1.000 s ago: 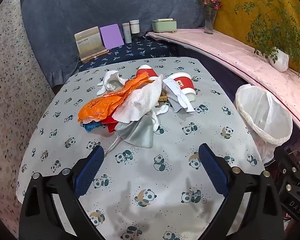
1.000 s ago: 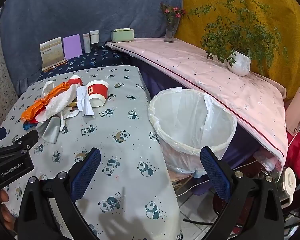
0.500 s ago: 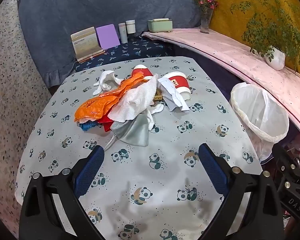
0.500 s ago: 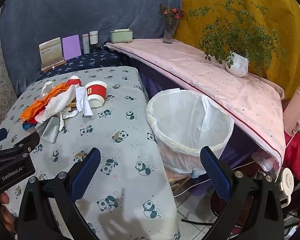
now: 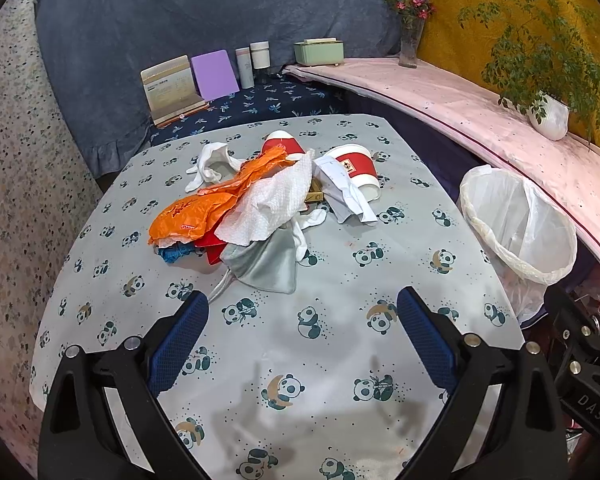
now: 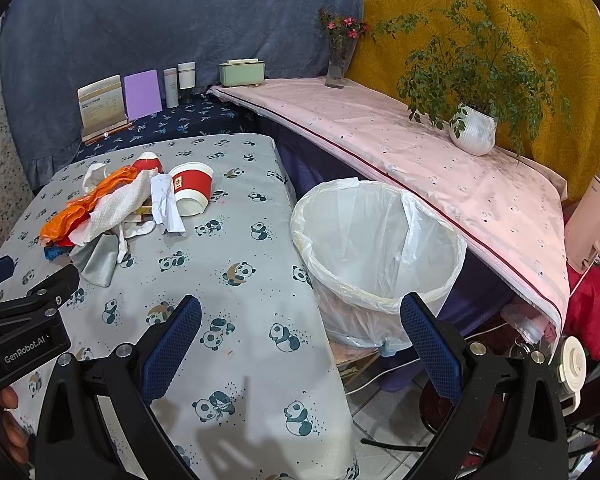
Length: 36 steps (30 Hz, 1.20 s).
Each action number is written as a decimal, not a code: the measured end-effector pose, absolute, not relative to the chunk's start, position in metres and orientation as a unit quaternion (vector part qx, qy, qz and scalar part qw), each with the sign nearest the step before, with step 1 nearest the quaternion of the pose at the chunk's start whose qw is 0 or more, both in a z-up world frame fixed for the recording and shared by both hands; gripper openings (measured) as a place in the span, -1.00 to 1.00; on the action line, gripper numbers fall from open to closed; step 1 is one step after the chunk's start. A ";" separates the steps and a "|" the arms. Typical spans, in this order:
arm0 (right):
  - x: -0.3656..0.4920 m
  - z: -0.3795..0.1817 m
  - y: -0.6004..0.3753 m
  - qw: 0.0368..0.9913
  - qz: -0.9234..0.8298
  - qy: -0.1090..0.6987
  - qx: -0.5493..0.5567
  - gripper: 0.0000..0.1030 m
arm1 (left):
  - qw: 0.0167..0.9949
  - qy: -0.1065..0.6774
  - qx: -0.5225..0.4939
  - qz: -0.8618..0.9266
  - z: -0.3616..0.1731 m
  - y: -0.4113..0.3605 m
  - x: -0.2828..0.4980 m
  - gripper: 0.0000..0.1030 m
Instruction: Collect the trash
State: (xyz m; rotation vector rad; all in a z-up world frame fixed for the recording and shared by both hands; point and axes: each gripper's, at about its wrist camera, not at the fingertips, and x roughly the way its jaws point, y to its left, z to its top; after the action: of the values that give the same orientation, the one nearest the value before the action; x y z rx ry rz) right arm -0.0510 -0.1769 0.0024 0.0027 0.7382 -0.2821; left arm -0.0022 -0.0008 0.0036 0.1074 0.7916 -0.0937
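A trash pile lies on the panda-print table (image 5: 340, 344): an orange plastic bag (image 5: 196, 212), a white paper towel (image 5: 276, 204), a grey pouch (image 5: 268, 264), white tissue (image 5: 212, 164), and two red-and-white paper cups (image 5: 356, 168) on their sides. The pile also shows in the right wrist view (image 6: 112, 208). A white-lined trash bin (image 6: 376, 248) stands off the table's right edge. My left gripper (image 5: 302, 320) is open and empty, short of the pile. My right gripper (image 6: 300, 328) is open and empty, over the table's right edge near the bin.
A pink-covered shelf (image 6: 420, 148) runs behind the bin with a potted plant (image 6: 474, 132), a flower vase (image 6: 338, 68) and a green box (image 6: 242, 72). Cards and bottles (image 5: 216, 72) stand behind the table. The left gripper's body (image 6: 24, 320) shows at the right view's left edge.
Both grippers have drawn back slightly, so the pile and the bin look a little smaller and farther. Nothing was grasped or moved on the table.
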 end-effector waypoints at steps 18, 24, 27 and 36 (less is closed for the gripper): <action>-0.052 0.003 -0.177 0.923 -0.138 0.359 0.001 0.86 | 0.921 0.383 0.053 -0.047 0.003 -0.002 -0.005 0.76; -0.057 0.005 -0.178 0.924 -0.140 0.355 0.002 0.86 | 0.922 0.381 0.054 -0.046 0.002 -0.003 -0.006 0.76; -0.058 0.005 -0.178 0.925 -0.140 0.354 0.002 0.86 | 0.922 0.382 0.054 -0.046 0.002 -0.003 -0.006 0.76; -0.060 0.007 -0.179 0.926 -0.141 0.351 0.003 0.86 | 0.922 0.380 0.056 -0.050 0.004 -0.006 -0.010 0.76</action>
State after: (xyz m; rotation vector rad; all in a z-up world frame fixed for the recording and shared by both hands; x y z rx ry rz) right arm -0.0601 -0.1786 0.0068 0.0052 0.7193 -0.2898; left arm -0.0100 -0.0058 0.0041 0.1140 0.7811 -0.1031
